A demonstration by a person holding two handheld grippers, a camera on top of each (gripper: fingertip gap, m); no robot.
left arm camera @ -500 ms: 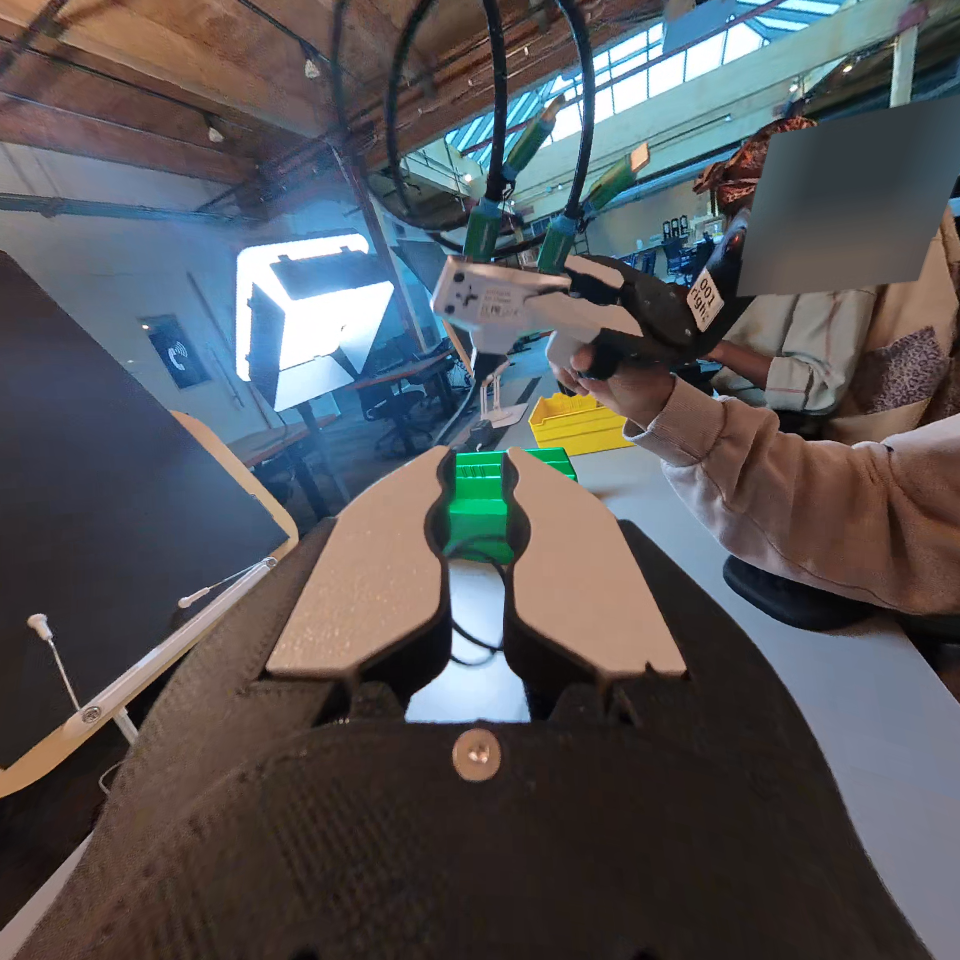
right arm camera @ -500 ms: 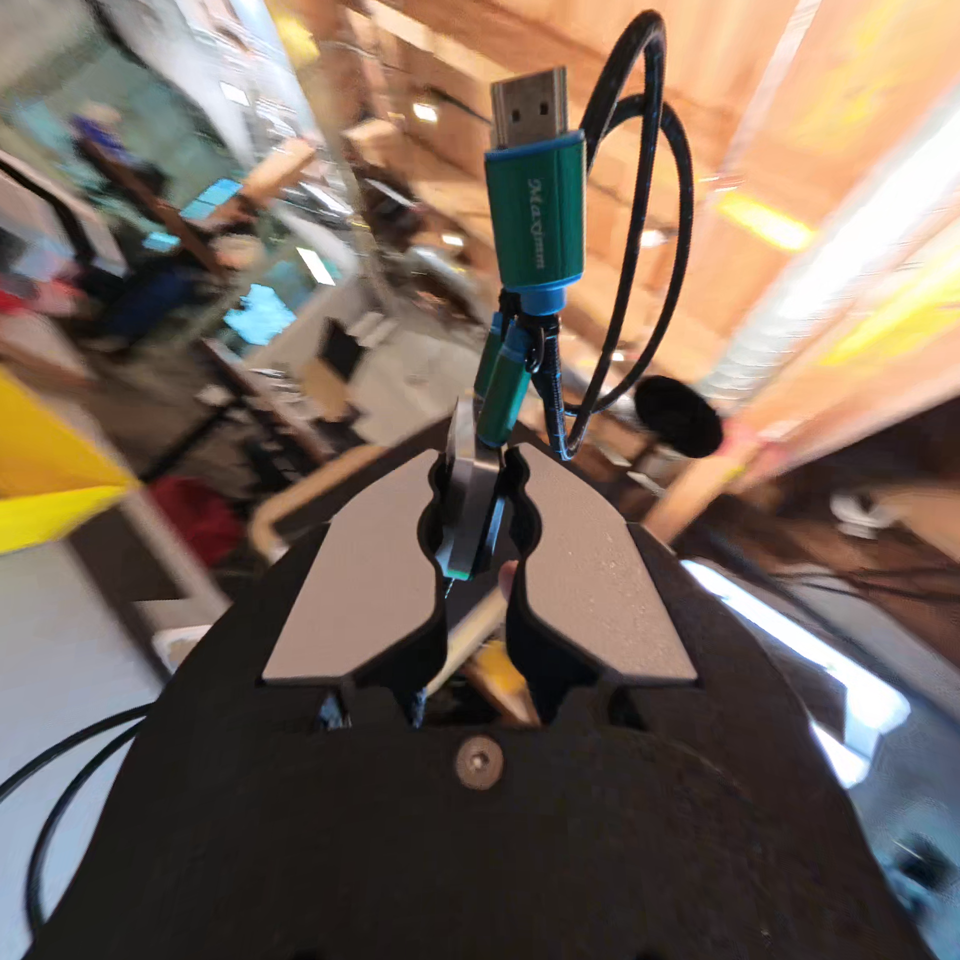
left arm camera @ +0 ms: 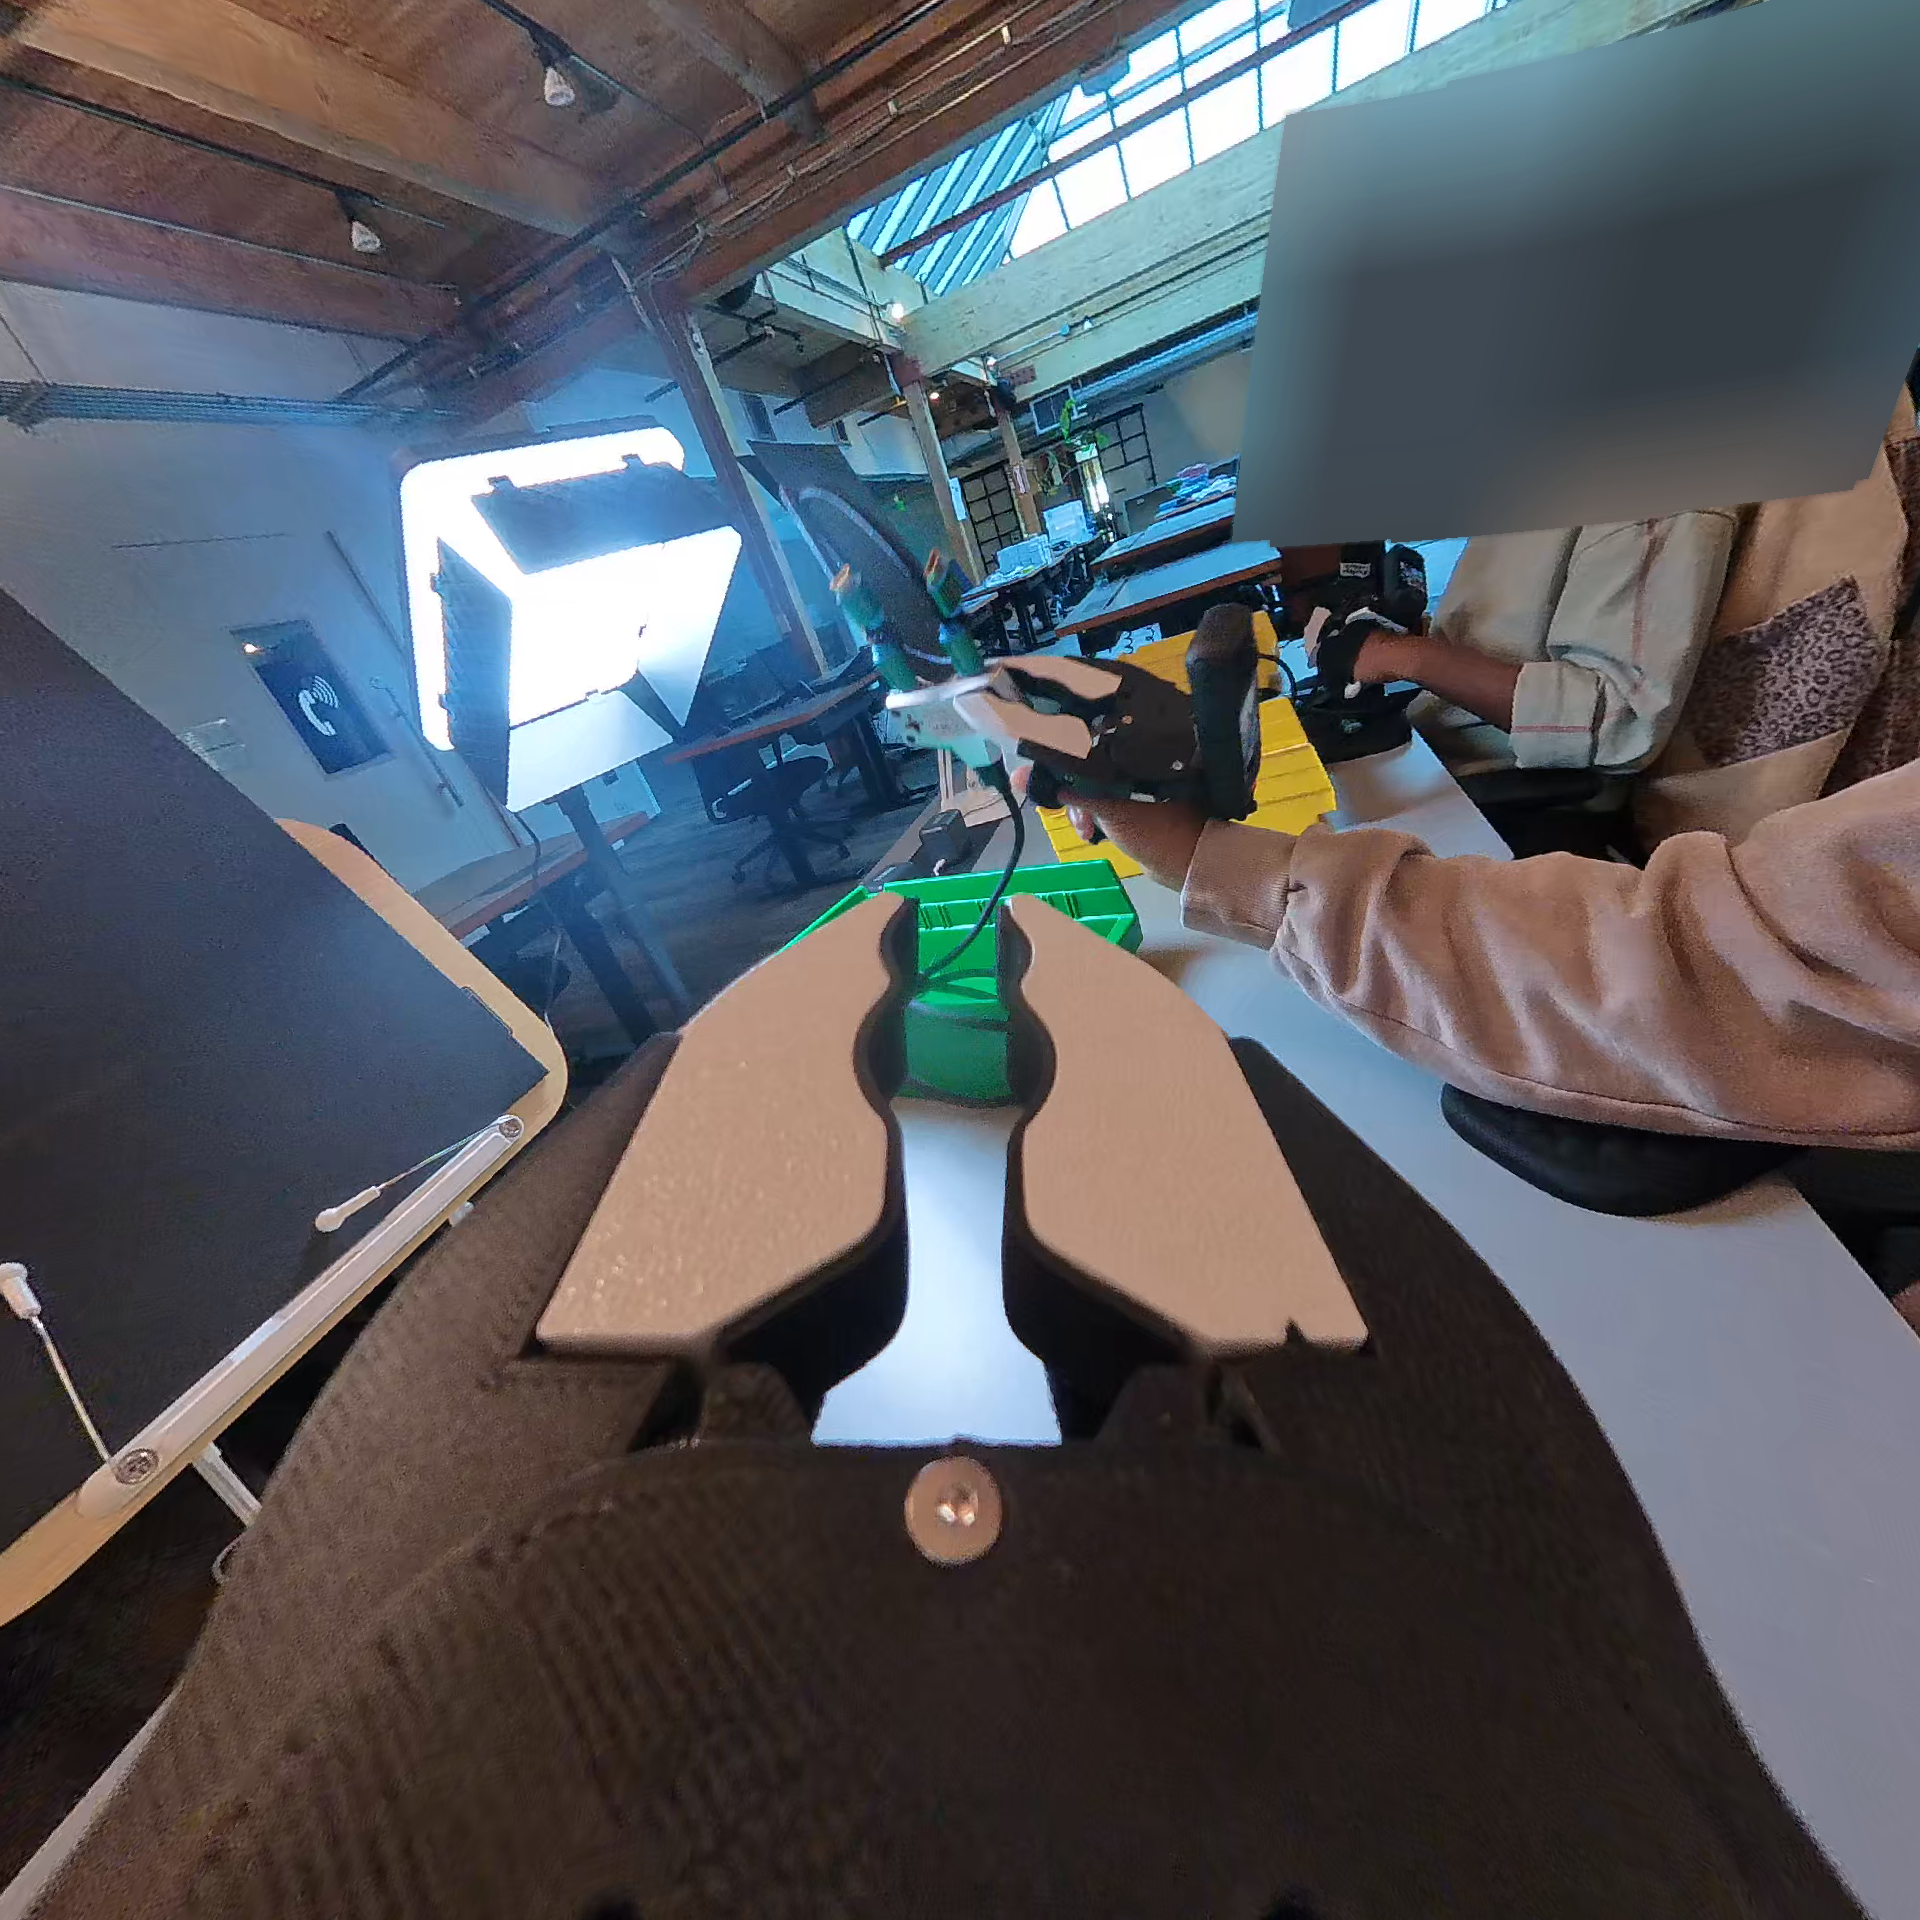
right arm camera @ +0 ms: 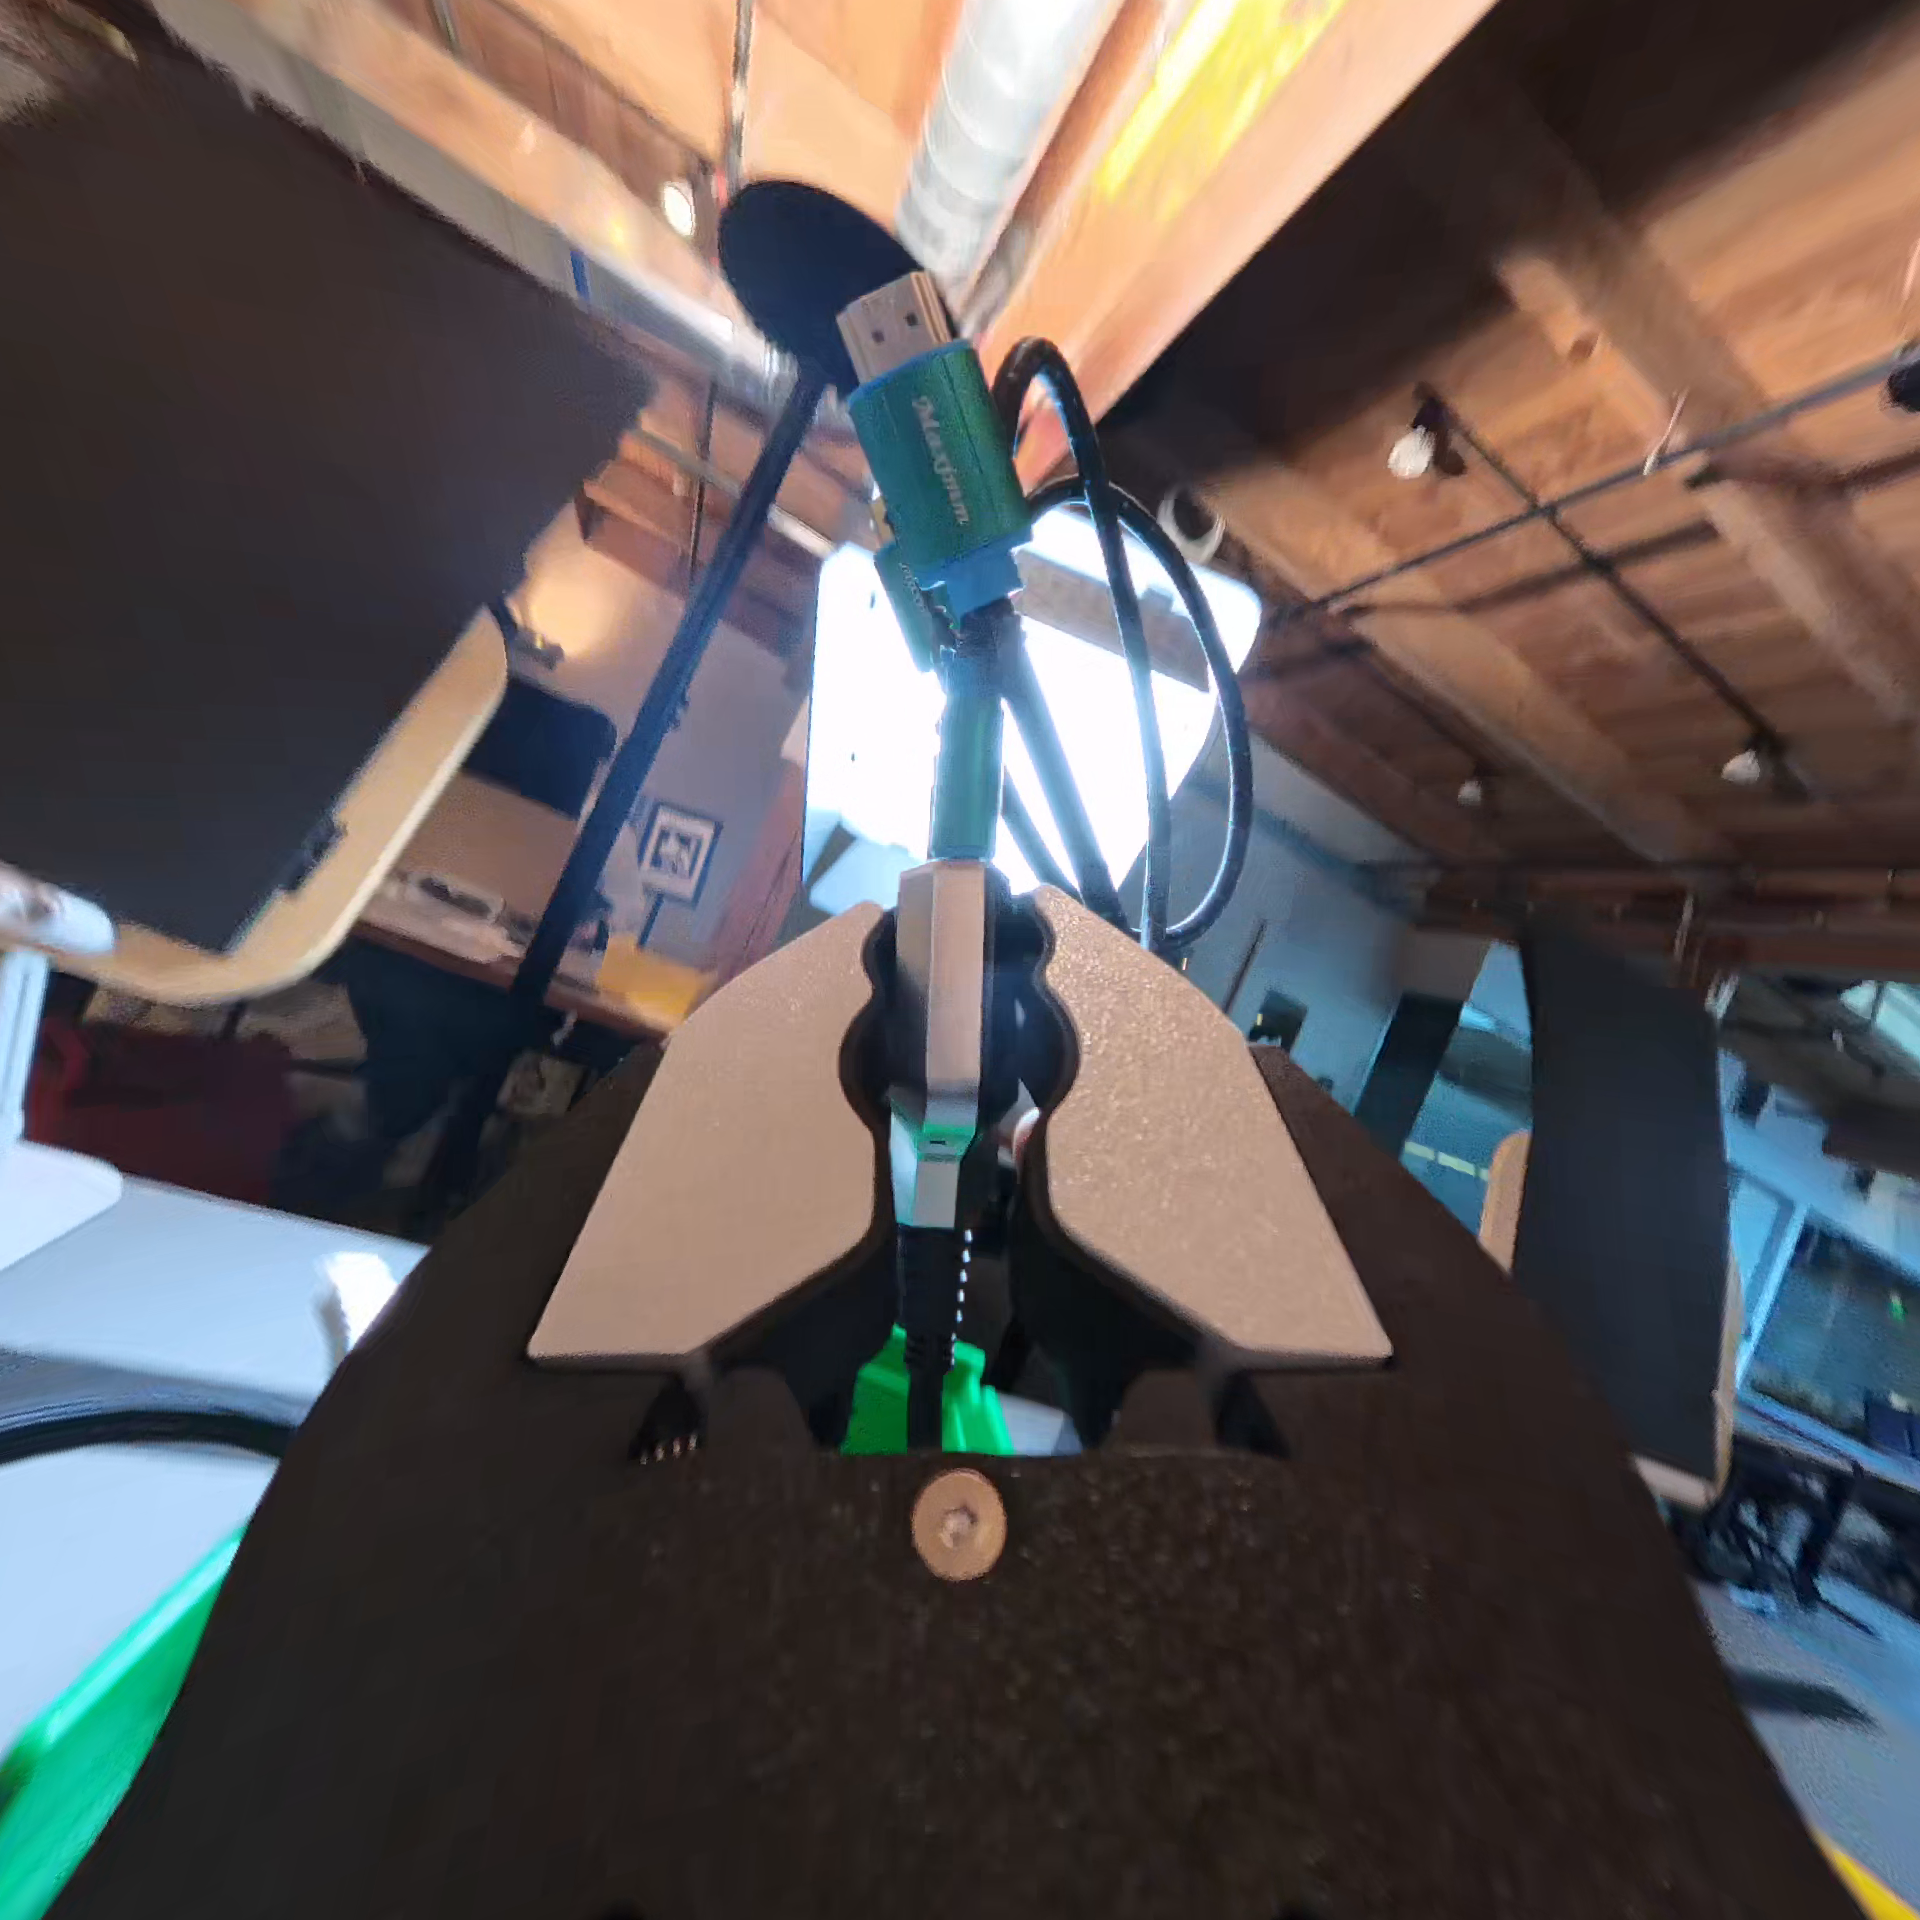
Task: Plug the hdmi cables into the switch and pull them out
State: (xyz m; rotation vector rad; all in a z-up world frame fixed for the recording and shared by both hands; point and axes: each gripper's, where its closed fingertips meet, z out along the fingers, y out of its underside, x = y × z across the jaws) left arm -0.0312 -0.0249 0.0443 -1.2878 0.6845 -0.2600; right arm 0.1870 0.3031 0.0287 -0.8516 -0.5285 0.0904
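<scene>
The right gripper (right arm camera: 961, 1023) is clamped edge-on across the silver switch (right arm camera: 940, 1049), held aloft above the table (left arm camera: 1621, 1382) near its far end, close to the green bin (left arm camera: 951, 1049). The grip on the switch body appears chosen to leave the port edge free: the green-shelled hdmi plugs (right arm camera: 966, 769) rise from that edge, at least one seated, so the plugging stage looks at least partly done, with pulling out yet to come. The left gripper (left arm camera: 951, 935) holds nothing; its fingers (left arm camera: 758, 1132) stand slightly apart, pointing down the table toward the green bin, low over the surface, presumably kept free to take a plug. The right wrist view alone shows the clamp itself, a loose plug (right arm camera: 930, 462) with its bare metal tip pointing upward, the black braided cable (right arm camera: 1200, 727) looping beside it, and a lead leaving the switch's lower end. Whether a second plug is fully home cannot be told there. The left wrist view alone gives the setting: the right gripper (left arm camera: 997, 712) and its hand (left arm camera: 1127, 831) from the side, two plugs (left arm camera: 914, 613) standing up from the switch, a thin lead drooping into the green bin, a yellow bin (left arm camera: 1283, 769) behind, and a second person seated at the table's far right edge.
</scene>
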